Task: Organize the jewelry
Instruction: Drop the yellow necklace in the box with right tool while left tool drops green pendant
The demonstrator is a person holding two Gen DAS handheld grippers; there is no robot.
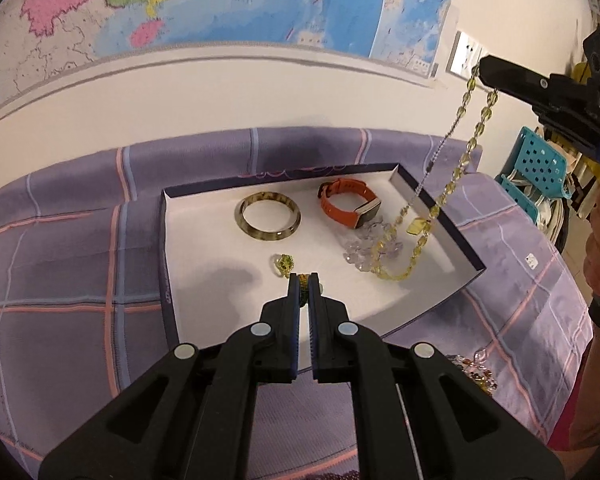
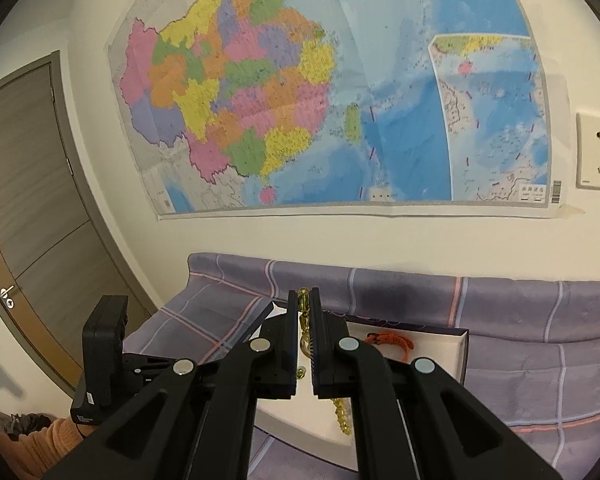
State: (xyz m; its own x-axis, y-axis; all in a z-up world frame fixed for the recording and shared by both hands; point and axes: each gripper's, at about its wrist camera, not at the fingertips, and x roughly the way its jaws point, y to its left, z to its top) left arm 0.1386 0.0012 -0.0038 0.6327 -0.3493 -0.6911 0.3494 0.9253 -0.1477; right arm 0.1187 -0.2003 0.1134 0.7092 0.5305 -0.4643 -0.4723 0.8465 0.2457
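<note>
Step in hand: 2 pieces are being carried into the shallow white-lined box (image 1: 432, 204), which serves as the landmark on the purple plaid cloth (image 1: 72, 264). The right gripper (image 1: 485, 68) is clamped on the top of a yellow bead necklace (image 1: 458, 172); the strand hangs from high above the box's right wall, and its lower loop already lies on the box floor near that wall. The left gripper (image 1: 304, 280) is clenched on a small green beaded piece (image 1: 302, 289), probably a bracelet or chain, though the pads hide most of it; it hovers over the near middle of the box. Inside the box: a translucent bangle (image 1: 270, 216) toward the back centre, an orange-strapped watch (image 1: 350, 202) to the bangle's right, a clear crystal piece (image 1: 362, 246) under the necklace's loop, and a small green ring (image 1: 285, 265) just beyond the left fingertips. At least 1 further beaded piece (image 1: 474, 364) lies on the cloth outside the box's near right corner. The next move calls for lowering the necklace so it pools clear of the watch, then releasing both grips.
</note>
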